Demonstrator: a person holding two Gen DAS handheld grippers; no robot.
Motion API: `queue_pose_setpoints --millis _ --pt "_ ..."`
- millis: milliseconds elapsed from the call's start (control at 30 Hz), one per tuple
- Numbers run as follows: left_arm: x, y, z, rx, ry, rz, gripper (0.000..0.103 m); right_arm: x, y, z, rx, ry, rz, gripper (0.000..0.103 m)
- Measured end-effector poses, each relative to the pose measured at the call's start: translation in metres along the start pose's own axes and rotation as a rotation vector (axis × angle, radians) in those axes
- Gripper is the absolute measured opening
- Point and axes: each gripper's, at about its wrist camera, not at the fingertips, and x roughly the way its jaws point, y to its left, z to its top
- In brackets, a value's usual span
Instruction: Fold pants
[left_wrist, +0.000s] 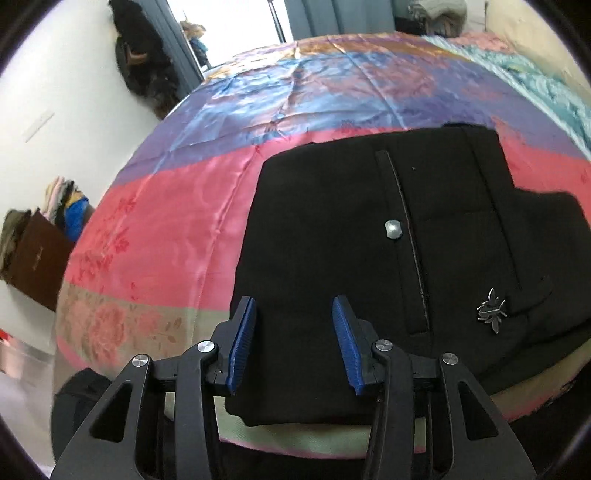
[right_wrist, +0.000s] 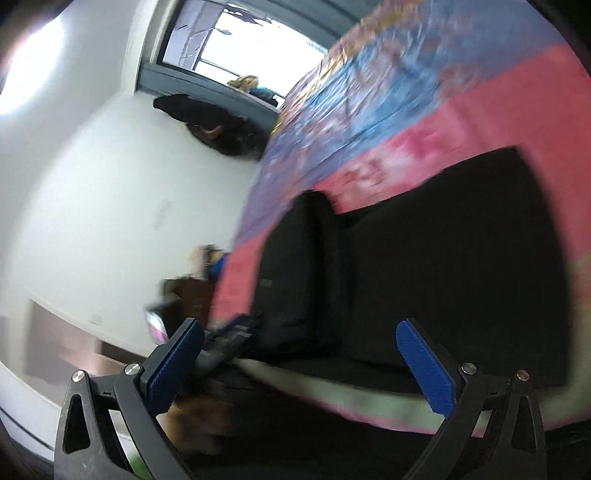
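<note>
Black pants (left_wrist: 351, 258) lie folded in a compact stack on a bed covered with a shiny pink, purple and blue cloth (left_wrist: 166, 229), near its front edge. A metal button (left_wrist: 393, 229) and a small metal emblem (left_wrist: 491, 310) show on top. My left gripper (left_wrist: 295, 314) is open with blue pads and hovers over the pants' near edge, holding nothing. In the blurred right wrist view the pants (right_wrist: 443, 266) lie ahead, and my right gripper (right_wrist: 299, 339) is wide open and empty above the bed's front edge.
A white wall (left_wrist: 74, 92) stands to the left with dark clothes (left_wrist: 144, 59) hanging on it. A brown box (left_wrist: 33, 258) with piled clothes sits on the floor at left. A teal blanket (left_wrist: 546, 85) lies at the bed's far right. A window (right_wrist: 240, 44) is behind.
</note>
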Motion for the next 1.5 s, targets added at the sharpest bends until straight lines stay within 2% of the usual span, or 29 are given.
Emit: queue_pose_setpoints --millis 67,167,233,367,433,533,567,700,833,967,1067,1133,1167,1233,1267,1333,1400,1500 --pt "0.003 0.011 0.003 -0.025 0.001 -0.037 0.046 0.027 0.002 0.018 0.036 0.071 0.022 0.101" --pt "0.003 0.018 -0.001 -0.056 -0.012 -0.082 0.047 0.06 0.002 0.036 -0.005 0.143 -0.035 0.095" --pt "0.002 0.019 -0.005 -0.057 -0.022 -0.092 0.047 0.083 -0.002 0.043 -0.022 0.208 -0.056 0.093" --pt "0.0 0.015 -0.006 -0.046 -0.034 -0.086 0.047 0.11 -0.004 0.046 -0.044 0.271 -0.102 0.089" --pt "0.0 0.016 -0.006 -0.053 -0.033 -0.091 0.048 0.12 -0.007 0.044 -0.071 0.284 -0.14 0.088" --pt "0.001 0.017 -0.006 -0.06 -0.03 -0.094 0.048 0.13 -0.005 0.043 -0.067 0.298 -0.106 0.082" --pt "0.002 0.017 -0.005 -0.061 -0.03 -0.092 0.048 0.135 -0.003 0.043 -0.072 0.312 -0.092 0.077" --pt "0.004 0.018 -0.004 -0.066 -0.028 -0.09 0.049 0.152 0.006 0.04 -0.139 0.331 -0.141 0.054" --pt "0.005 0.019 -0.004 -0.068 -0.029 -0.092 0.051 0.159 0.003 0.04 -0.129 0.338 -0.156 0.053" --pt "0.006 0.019 -0.003 -0.071 -0.028 -0.089 0.053 0.161 -0.004 0.041 -0.07 0.347 -0.149 0.058" --pt "0.007 0.02 -0.003 -0.074 -0.027 -0.088 0.053 0.162 0.002 0.04 -0.102 0.352 -0.171 0.057" --pt "0.007 0.02 -0.003 -0.074 -0.028 -0.086 0.054 0.165 0.012 0.039 -0.164 0.357 -0.21 0.051" --pt "0.007 0.022 -0.003 -0.078 -0.027 -0.087 0.054 0.166 0.017 0.038 -0.193 0.355 -0.226 0.044" --pt "0.004 0.034 -0.001 -0.131 -0.034 -0.131 0.056 0.165 0.025 0.038 -0.2 0.328 -0.236 0.034" --pt "0.0 0.043 -0.001 -0.182 -0.049 -0.164 0.057 0.162 0.027 0.039 -0.185 0.316 -0.22 0.027" --pt "-0.01 0.072 -0.004 -0.327 -0.1 -0.209 0.067 0.153 0.033 0.045 -0.167 0.29 -0.169 0.023" --pt "-0.013 0.095 -0.008 -0.419 -0.13 -0.174 0.069 0.14 0.044 0.05 -0.169 0.276 -0.108 0.021" --pt "-0.008 0.122 -0.015 -0.539 -0.122 -0.136 0.069 0.122 0.063 0.055 -0.184 0.26 -0.045 0.02"
